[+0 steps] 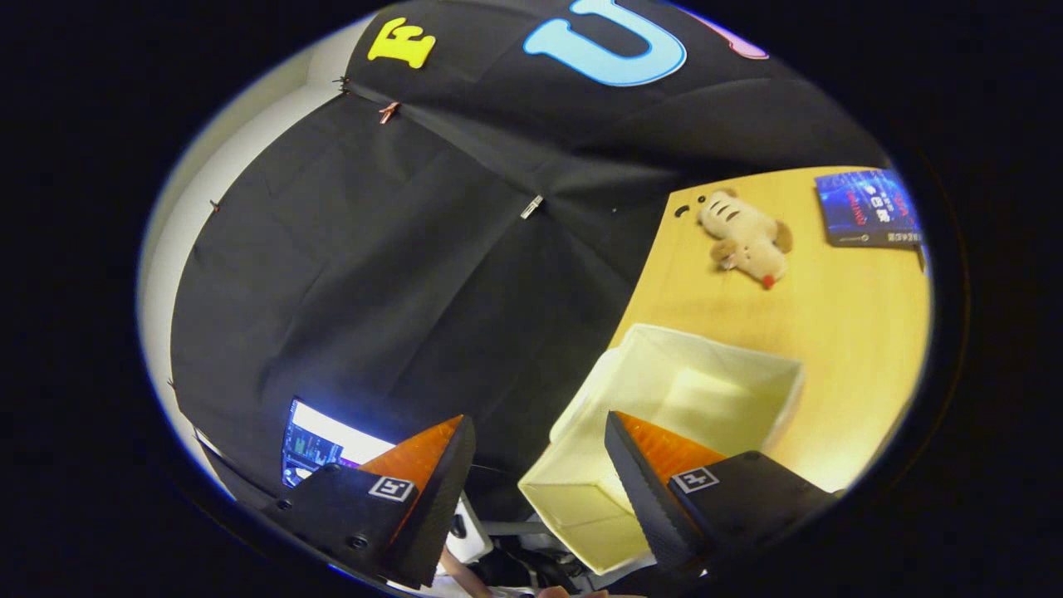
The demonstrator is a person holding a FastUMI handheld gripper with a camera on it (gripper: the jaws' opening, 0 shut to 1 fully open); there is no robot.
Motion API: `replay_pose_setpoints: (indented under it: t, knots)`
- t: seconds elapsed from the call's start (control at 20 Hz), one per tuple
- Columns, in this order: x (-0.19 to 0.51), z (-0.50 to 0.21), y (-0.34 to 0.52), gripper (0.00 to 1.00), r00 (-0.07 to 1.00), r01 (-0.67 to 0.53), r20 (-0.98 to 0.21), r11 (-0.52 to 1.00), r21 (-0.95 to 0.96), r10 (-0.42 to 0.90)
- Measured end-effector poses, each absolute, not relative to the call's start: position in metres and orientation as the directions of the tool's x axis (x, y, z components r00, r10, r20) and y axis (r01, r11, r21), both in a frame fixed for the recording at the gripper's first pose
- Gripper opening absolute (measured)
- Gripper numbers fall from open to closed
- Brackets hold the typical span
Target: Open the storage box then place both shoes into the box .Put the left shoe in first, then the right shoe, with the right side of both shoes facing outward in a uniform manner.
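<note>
Lit screen (320,444) at seven o'clock, claw (540,465) spread wide and gripping nothing, open cream fabric storage box (706,374) beyond its right finger, fuzzy plush toy (745,238) at two o'clock, glossy booklet (868,208), smooth pale wooden counter (855,349), black cloth wall (399,274).

Gripper (540,448) held tilted, fingers spread wide apart with nothing between them. Right finger (644,490) over the open storage box (706,382), left finger (436,490) well off to its side, clear of the box.

Claw (540,465) with two wedge-shaped fingers, black mounts, square tag markers, small screws
</note>
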State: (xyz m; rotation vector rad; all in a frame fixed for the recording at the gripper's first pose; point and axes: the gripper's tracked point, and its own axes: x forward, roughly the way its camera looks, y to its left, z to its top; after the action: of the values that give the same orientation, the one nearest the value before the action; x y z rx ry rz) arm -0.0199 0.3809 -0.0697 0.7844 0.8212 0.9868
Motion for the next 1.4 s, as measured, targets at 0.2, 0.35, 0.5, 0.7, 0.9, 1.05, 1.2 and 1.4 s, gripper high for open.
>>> replay_pose_setpoints:
  t: [0.2,0.35,0.5,0.7,0.9,1.05,1.2,1.4]
  knots:
    - [-0.026,-0.086,0.320,0.96,0.383,-0.413,-0.297,0.449,0.792,0.875]
    - [-0.028,-0.099,0.271,0.96,0.438,-0.386,-0.344,0.519,0.763,0.831]
    - [-0.029,-0.115,0.223,0.96,0.488,-0.305,-0.384,0.565,0.766,0.784]
    - [-0.028,-0.163,0.159,0.96,0.525,-0.210,-0.492,0.666,0.716,0.695]
    - [-0.034,-0.233,0.104,0.97,0.494,-0.121,-0.640,0.775,0.620,0.589]
    - [-0.046,-0.282,0.078,0.97,0.423,-0.078,-0.726,0.820,0.567,0.542]
    - [-0.064,-0.321,0.068,0.95,0.334,-0.070,-0.786,0.845,0.530,0.520]
    - [-0.076,-0.370,0.067,0.87,0.244,-0.064,-0.823,0.855,0.514,0.513]
